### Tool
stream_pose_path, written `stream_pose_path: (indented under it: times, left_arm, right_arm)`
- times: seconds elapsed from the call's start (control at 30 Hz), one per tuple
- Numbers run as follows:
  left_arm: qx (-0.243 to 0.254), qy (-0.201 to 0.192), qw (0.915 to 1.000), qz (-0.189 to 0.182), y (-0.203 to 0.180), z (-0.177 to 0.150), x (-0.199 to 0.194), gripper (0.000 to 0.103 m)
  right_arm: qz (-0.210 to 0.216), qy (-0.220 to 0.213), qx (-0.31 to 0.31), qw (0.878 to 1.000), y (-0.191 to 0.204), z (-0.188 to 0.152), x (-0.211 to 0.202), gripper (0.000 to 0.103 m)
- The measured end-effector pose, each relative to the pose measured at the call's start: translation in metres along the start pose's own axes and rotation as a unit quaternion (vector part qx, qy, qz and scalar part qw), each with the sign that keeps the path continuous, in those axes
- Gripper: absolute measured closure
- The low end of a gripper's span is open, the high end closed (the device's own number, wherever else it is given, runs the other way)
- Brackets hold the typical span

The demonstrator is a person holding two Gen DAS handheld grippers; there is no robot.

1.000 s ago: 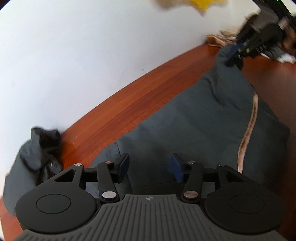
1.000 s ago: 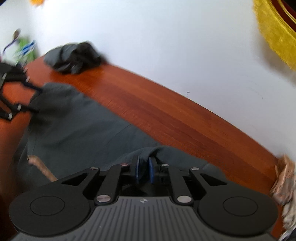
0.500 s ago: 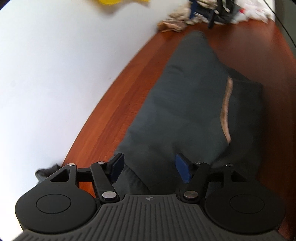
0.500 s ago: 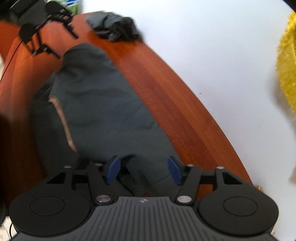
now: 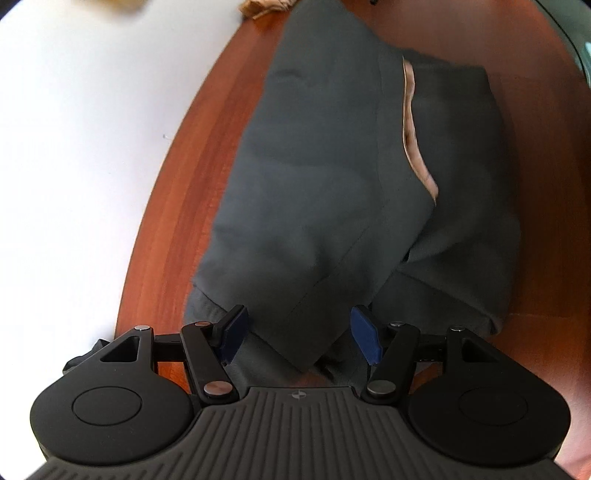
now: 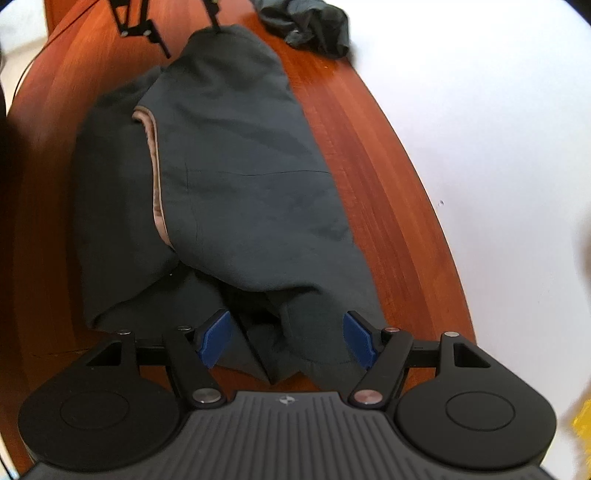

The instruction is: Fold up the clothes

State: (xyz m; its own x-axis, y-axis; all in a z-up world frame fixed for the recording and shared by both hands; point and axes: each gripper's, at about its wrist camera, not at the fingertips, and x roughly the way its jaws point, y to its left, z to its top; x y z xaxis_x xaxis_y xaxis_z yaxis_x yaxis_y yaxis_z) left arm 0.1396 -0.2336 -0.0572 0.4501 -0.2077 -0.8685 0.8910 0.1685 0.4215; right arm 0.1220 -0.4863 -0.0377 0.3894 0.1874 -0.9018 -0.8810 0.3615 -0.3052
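Having just spread wide, the right gripper [image 6: 286,339] has let go of the dark garment [image 6: 236,177]; the left gripper [image 5: 297,332] gapes too. Folded lengthwise, it lies along the wooden table [image 6: 384,192], so 1 fold looks finished.

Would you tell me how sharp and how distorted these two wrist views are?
Left wrist: the dark garment is softly blurred and the table edge bows from the fisheye. Right wrist: the crumpled cloth far off is blurred, and the corners darken.
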Motion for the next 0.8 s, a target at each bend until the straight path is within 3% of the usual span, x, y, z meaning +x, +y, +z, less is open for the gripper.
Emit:
stream_pose_path:
  times: [0.13, 0.27, 0.33, 0.4, 0.43, 0.47, 0.53, 0.6, 0.67, 0.8]
  left_arm:
    - [0.001, 0.005, 1.0000, 0.004, 0.004, 0.001, 0.011, 0.036]
    - [0.014, 0.008, 0.9999, 0.003, 0.005, 0.003, 0.021, 0.033]
    - [0.013, 0.010, 0.9999, 0.003, 0.007, 0.004, 0.025, 0.033]
    - [0.009, 0.006, 0.9999, 0.002, 0.011, 0.004, 0.026, 0.034]
    - [0.008, 0.003, 1.0000, 0.003, 0.012, 0.003, 0.025, 0.039]
    - [0.008, 0.000, 1.0000, 0.004, 0.013, 0.002, 0.025, 0.044]
    - [0.007, -0.008, 0.9999, 0.003, 0.017, -0.001, 0.023, 0.066]
    - [0.007, -0.021, 0.9998, 0.004, 0.021, -0.004, 0.017, 0.074]
    - [-0.001, -0.032, 0.9995, 0.009, 0.026, -0.007, 0.011, 0.078]
    - [-0.066, -0.061, 0.9955, 0.029, 0.057, -0.012, -0.003, 0.083]
  right_arm:
    - [-0.030, 0.004, -0.045, 0.999, 0.011, 0.005, 0.012, 0.028]
    - [-0.035, 0.011, -0.063, 0.997, 0.012, 0.009, 0.023, 0.028]
    - [-0.040, 0.014, -0.075, 0.996, 0.015, 0.009, 0.028, 0.031]
    - [-0.044, 0.016, -0.077, 0.996, 0.015, 0.010, 0.030, 0.044]
    - [-0.045, 0.017, -0.076, 0.996, 0.015, 0.011, 0.030, 0.049]
    - [-0.046, 0.017, -0.073, 0.996, 0.013, 0.010, 0.028, 0.063]
    - [-0.043, 0.016, -0.056, 0.997, 0.007, 0.010, 0.025, 0.068]
    - [-0.049, 0.008, -0.038, 0.998, 0.005, 0.008, 0.018, 0.074]
    - [-0.061, -0.001, -0.025, 0.998, -0.001, 0.007, 0.009, 0.076]
    - [-0.096, -0.023, 0.009, 0.995, -0.019, 0.005, -0.003, 0.077]
